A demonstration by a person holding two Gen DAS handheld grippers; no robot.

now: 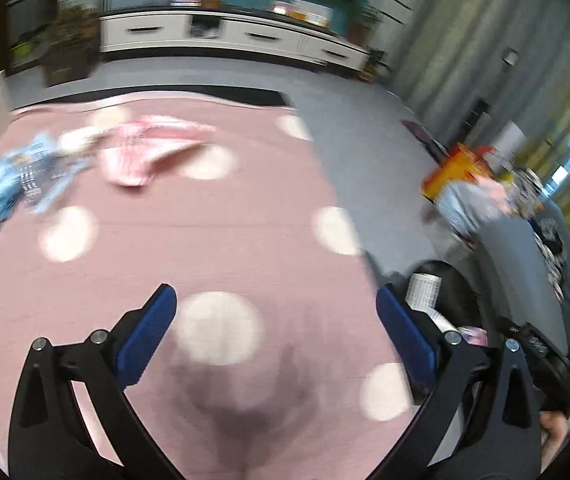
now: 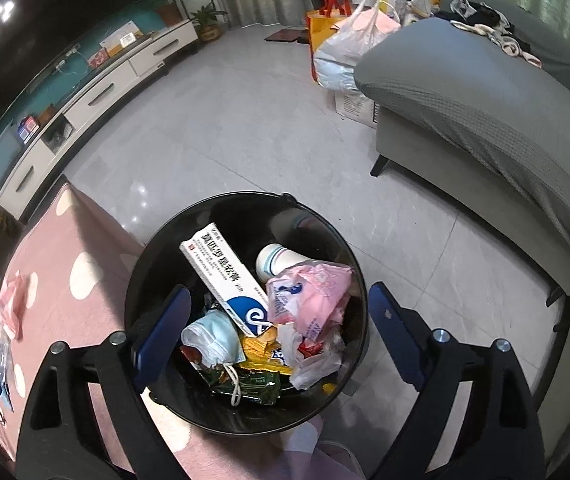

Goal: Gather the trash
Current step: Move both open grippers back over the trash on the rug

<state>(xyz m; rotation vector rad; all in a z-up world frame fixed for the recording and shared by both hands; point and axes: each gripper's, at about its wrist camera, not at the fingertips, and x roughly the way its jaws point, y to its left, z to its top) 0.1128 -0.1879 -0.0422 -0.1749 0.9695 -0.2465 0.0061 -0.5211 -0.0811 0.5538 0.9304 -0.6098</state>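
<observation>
— Right wrist view: what do you count in the black bin (image 2: 157,256)?
— One long white box (image 2: 221,272), one paper cup (image 2: 275,260), one pink plastic bag (image 2: 309,294), one blue face mask (image 2: 215,334), and several crumpled wrappers, too tangled to count.
— And on the pink dotted rug (image 1: 205,240)?
— Two pieces lie far off in the left wrist view: a pink wrapper (image 1: 141,152) and a blue one (image 1: 25,176), both smeared by blur. The bin there is mostly cut off behind a finger.
— The jaws?
— The right gripper (image 2: 277,312) stands wide above the bin, gripping nothing. The left gripper (image 1: 277,308) stands wide over bare rug, empty.
</observation>
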